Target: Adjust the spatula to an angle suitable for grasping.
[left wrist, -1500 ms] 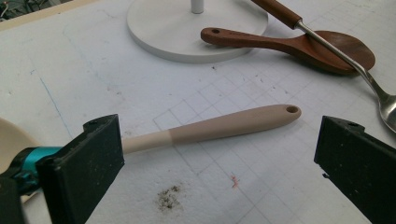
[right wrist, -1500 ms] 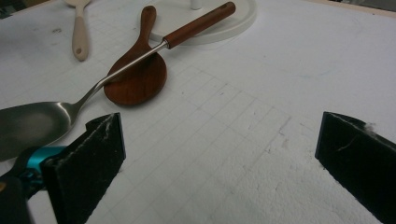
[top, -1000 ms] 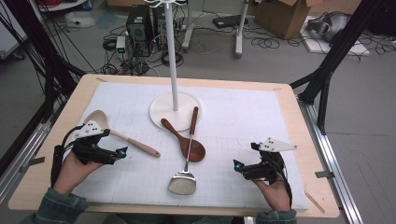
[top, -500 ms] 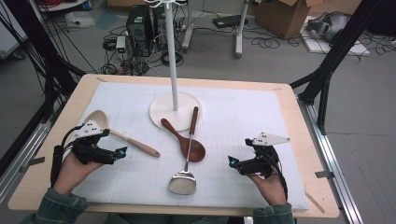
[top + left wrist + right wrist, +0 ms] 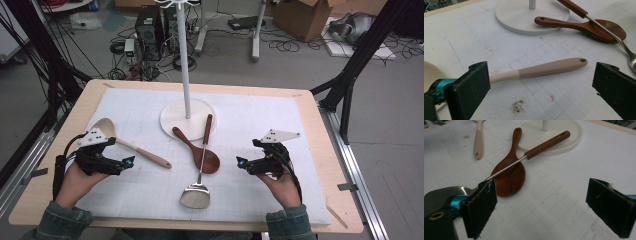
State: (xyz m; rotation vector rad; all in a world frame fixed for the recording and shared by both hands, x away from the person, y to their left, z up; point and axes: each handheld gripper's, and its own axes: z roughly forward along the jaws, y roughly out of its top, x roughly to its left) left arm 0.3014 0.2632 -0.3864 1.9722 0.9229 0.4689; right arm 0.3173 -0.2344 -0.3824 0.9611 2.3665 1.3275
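A beige wooden spoon (image 5: 130, 145) lies at the left of the white mat, its handle (image 5: 549, 68) just beyond my left gripper (image 5: 131, 161). That gripper is open and rests low near the handle's end. A dark wooden spoon (image 5: 197, 150) lies in the middle. A metal spatula (image 5: 196, 195) with a brown handle (image 5: 546, 143) lies across its bowl. My right gripper (image 5: 240, 162) hovers to the right of both, pointing left at them. Its jaws have just been closing a little, still stand wide apart, and hold nothing.
A white stand (image 5: 187, 117) with a round base and tall pole stands at the mat's back centre; both brown handles rest on its base. The wooden table's edge (image 5: 345, 200) runs close on the right. Black frame struts and cables surround the table.
My right gripper has moved left toward the spatula and dark spoon and risen slightly. The left gripper and all utensils have kept still.
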